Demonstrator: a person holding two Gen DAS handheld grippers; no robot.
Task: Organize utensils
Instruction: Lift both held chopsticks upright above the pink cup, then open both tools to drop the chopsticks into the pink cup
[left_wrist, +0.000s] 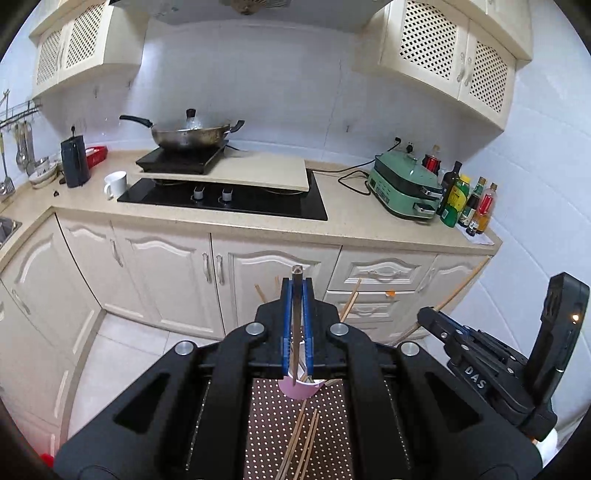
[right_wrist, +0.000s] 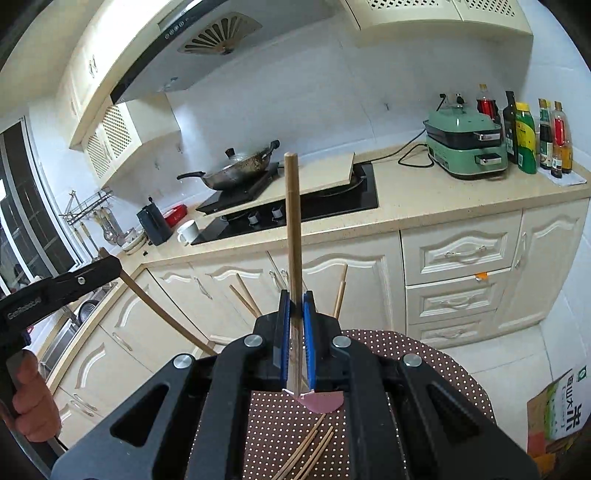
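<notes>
My left gripper (left_wrist: 297, 286) is shut on a dark chopstick (left_wrist: 296, 325) that stands upright over a pink cup (left_wrist: 300, 390). My right gripper (right_wrist: 296, 297) is shut on a light wooden chopstick (right_wrist: 293, 225), upright above the same pink cup (right_wrist: 322, 402). Several chopsticks (left_wrist: 304, 439) lie loose on the brown dotted table mat (left_wrist: 266, 424) below the cup; they also show in the right wrist view (right_wrist: 308, 448). More chopsticks (right_wrist: 243, 299) stick up from behind the gripper bodies. The right gripper body (left_wrist: 491, 354) shows at the right of the left wrist view.
Kitchen counter (left_wrist: 354, 218) with a hob, a wok (left_wrist: 192, 133), a white mug (left_wrist: 116, 184), a green appliance (left_wrist: 404, 184) and bottles (left_wrist: 465, 199). Cabinets (left_wrist: 173, 273) face the table. A cardboard box (right_wrist: 557, 410) stands on the floor at right.
</notes>
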